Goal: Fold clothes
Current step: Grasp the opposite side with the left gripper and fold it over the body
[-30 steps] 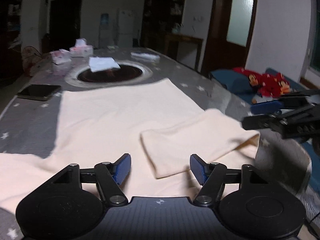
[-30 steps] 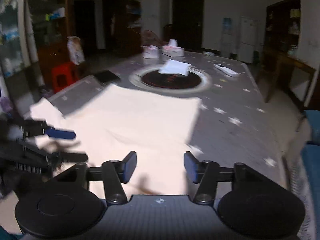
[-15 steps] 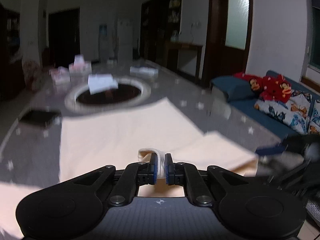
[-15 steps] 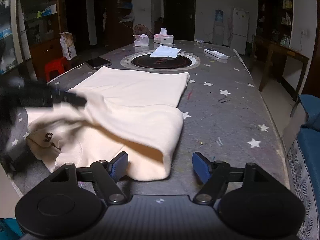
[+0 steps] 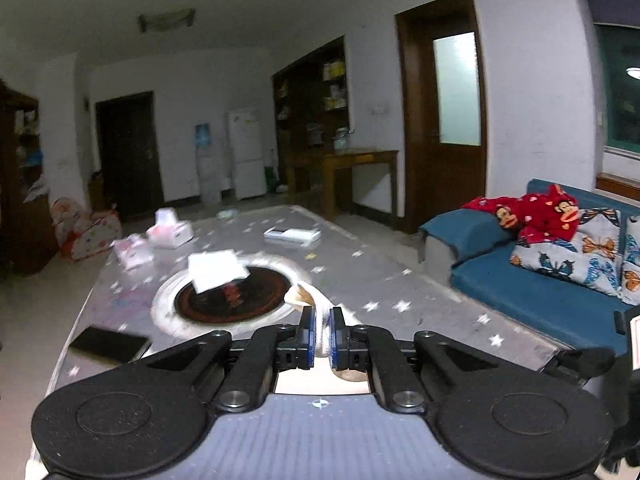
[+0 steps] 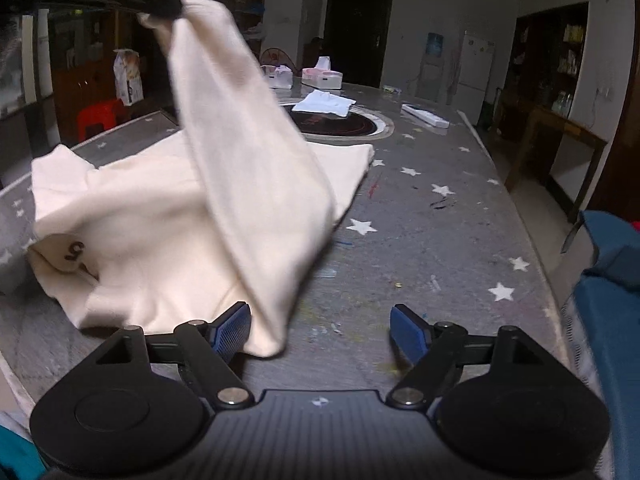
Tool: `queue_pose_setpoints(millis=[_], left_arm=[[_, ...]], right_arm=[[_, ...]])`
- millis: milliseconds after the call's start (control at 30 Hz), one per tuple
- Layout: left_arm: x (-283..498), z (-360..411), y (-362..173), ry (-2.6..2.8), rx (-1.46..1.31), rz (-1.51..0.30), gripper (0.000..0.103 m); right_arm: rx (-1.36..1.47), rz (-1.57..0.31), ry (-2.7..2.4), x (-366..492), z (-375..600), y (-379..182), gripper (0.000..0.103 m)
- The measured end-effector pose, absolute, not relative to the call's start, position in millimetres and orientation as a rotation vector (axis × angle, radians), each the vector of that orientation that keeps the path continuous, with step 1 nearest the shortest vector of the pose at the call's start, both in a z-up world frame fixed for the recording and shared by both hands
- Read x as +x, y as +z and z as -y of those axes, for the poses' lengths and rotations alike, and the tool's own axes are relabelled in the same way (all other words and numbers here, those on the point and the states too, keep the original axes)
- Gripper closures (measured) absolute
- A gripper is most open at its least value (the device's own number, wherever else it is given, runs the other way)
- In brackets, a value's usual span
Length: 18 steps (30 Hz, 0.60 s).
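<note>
Your left gripper [image 5: 321, 334] is clamped on a pinch of the cream shirt [image 6: 168, 216] and holds that part up off the table [image 6: 440, 240]. Your right gripper [image 6: 320, 330], jaws just widening, stands open (the hanging fold drapes past its 9 o'clock pad). The rest lies at 10 o'clock.

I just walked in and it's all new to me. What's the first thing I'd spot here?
The cream garment, pulled up off the star-patterned table in a tall peak by the left gripper, jaws shut on its cloth. Below it waits the right gripper, jaws wide open. A red monkey plush lies on the blue sofa.
</note>
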<state>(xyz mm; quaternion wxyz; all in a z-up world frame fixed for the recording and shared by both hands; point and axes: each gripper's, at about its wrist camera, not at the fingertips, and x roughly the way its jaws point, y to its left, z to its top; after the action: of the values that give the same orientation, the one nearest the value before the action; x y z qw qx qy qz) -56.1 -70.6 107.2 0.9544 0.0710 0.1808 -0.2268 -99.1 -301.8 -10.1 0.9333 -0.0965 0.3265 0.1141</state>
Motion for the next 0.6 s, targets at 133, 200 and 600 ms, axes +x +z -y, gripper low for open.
queue_pose_setpoints(millis=[133, 200, 600], left_arm=[[-58.6, 48.2, 85.6, -0.405, 0.120, -0.448, 0.095], [-59.9, 38.7, 70.4, -0.381, 0.110, -0.505, 0.095], [-78.0, 10.3, 29.4, -0.316, 0.144, -0.631, 0.091]], right_arm=[[-0.227, -0.666, 0.222, -100.8, 305.0, -9.1, 0.024], [-0.236, -0.670, 0.226, -101.8, 307.1, -8.6, 0.024], [-0.235, -0.750, 0.358, -112.1, 322.3, 14.7, 0.031]])
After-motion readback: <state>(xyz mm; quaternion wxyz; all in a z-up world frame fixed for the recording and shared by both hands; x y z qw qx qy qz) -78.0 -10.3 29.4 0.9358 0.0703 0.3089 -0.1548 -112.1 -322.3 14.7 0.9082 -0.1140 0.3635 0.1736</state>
